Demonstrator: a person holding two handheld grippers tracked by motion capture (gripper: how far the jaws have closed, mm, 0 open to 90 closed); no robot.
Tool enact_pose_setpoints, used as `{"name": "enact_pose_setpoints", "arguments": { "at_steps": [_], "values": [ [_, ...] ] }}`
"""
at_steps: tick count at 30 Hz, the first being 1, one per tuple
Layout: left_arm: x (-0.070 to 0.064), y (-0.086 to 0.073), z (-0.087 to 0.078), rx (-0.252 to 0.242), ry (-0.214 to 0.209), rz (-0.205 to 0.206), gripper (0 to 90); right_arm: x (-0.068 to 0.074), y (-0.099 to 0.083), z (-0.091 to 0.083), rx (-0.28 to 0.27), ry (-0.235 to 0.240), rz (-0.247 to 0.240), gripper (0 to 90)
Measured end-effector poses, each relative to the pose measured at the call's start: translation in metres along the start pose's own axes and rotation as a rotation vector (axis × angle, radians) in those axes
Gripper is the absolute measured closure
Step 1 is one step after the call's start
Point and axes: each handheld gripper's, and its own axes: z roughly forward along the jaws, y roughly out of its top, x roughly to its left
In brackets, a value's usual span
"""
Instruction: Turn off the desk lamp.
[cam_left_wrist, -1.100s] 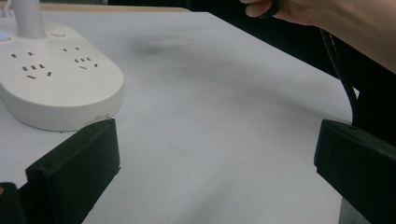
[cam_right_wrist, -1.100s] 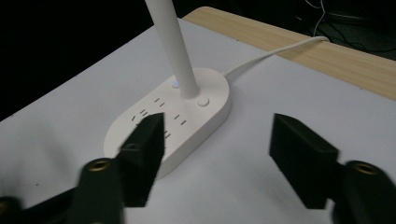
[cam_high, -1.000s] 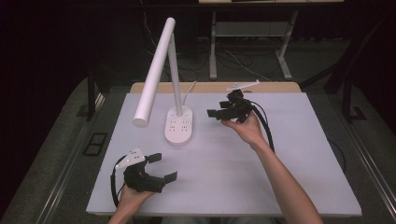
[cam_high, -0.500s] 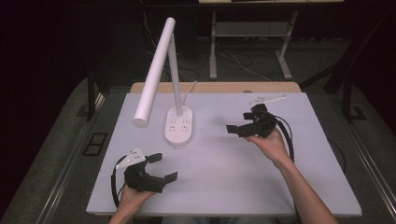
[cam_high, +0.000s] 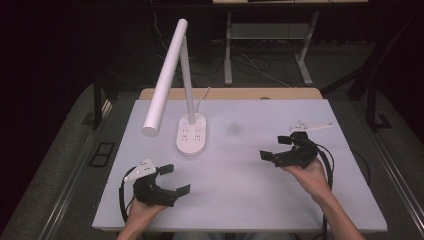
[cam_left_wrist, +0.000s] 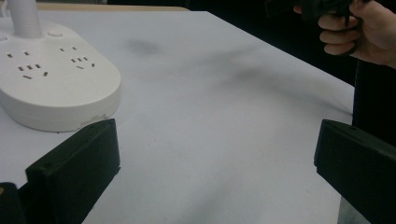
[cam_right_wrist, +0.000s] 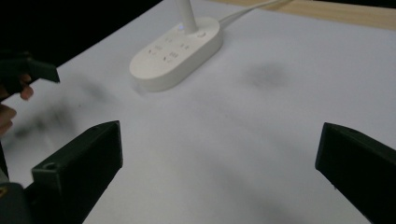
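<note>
The lamp (cam_high: 191, 131) is standing on the worktop (cam_high: 240, 200) ahead of both hand-held grippers, its oval base running front to back. The left hand-held gripper (cam_high: 172, 178) is sitting nearer it, the lamp ahead and slightly right; the right hand-held gripper (cam_high: 274, 148) is lying well apart, lamp off to its left. Both are gaping wide, holding nothing.

So there's this white desk lamp (cam_high: 172, 80) sitting toward the back left of the white table (cam_high: 240, 200). Its oval base (cam_high: 192, 134) is doubling as a power strip, showing rows of sockets on top. A thin post is rising from the base, and the long tube-shaped head is slanting down toward the front left, hanging above the tabletop.
</note>
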Motion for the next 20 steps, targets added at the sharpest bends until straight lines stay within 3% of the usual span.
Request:
{"name": "enact_pose_setpoints", "arguments": {
  "at_steps": [8,12,20],
  "values": [
    [0.001,0.0,0.0,0.003,0.006,-0.002,0.0,0.0,-0.036,-0.029,-0.01,-0.032,0.031,0.6],
    [-0.001,0.0,-0.001,-0.002,0.003,-0.005,0.0,0.003,-0.052,-0.039,-0.008,-0.051,0.02,0.6],
    [-0.003,0.0,0.002,0.006,-0.002,0.0,0.0,0.004,-0.082,-0.048,-0.011,-0.068,0.065,0.7]
  ]
}}
